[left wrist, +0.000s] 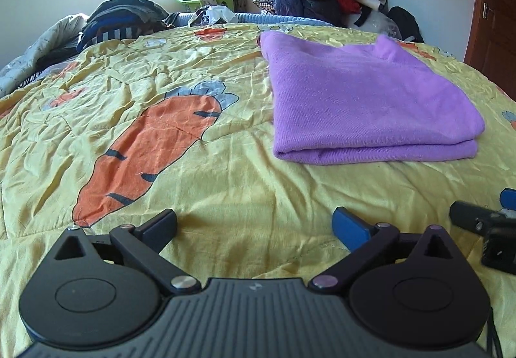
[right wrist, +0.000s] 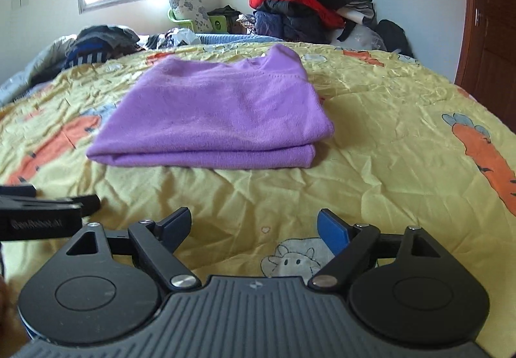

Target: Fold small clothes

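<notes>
Each claw, left claw [left wrist: 254, 227] and right claw [right wrist: 253, 225], has a grey ribbed centre body at the frame's bottom, two round black discs, black linkage arms with silver screws, blue-faced fingers [right wrist: 333, 230], and white lettering on the left one's side.

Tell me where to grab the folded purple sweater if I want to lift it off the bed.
Take the purple sweater by its near folded edge, coming in low from the front. There the layers stack into one thick, rounded lip facing the open right gripper, so one pinch probably catches them all.
</notes>
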`<state>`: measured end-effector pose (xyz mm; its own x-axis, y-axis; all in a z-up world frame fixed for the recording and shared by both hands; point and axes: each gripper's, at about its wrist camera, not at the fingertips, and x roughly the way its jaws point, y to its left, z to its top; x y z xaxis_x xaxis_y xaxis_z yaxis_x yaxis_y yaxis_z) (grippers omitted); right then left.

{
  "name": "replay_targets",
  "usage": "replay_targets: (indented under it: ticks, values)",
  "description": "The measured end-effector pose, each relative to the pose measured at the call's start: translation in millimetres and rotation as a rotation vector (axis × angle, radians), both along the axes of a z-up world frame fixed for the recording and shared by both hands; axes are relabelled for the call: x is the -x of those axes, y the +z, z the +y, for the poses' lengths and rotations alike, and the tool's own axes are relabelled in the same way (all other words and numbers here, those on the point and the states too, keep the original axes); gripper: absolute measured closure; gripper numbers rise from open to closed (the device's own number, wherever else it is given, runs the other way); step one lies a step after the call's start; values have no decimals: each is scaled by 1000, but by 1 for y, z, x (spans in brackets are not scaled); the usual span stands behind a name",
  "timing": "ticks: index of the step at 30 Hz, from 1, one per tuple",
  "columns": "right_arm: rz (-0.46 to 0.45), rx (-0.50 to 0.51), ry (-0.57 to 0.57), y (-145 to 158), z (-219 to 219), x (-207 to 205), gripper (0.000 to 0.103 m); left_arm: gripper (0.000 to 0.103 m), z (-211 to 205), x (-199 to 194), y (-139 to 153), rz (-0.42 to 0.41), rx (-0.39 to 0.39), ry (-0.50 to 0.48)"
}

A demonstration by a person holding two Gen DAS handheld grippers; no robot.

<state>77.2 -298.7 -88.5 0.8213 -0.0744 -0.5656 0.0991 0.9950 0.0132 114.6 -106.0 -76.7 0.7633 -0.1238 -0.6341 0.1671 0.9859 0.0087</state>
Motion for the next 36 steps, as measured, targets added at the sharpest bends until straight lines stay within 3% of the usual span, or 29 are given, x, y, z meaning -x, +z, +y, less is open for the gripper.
replay_targets:
  ticks: [5, 8, 36]
  values:
    - [32, 22, 34, -5, 7, -5, 3, 0, 0, 1, -1, -6, 7, 4]
    - [42, 31, 38, -6, 10, -6, 0, 0, 0, 2, -1, -8, 7, 5]
    - [40, 23, 35, -6, 8, -6, 0, 0, 1, 2, -2, -12, 9, 7]
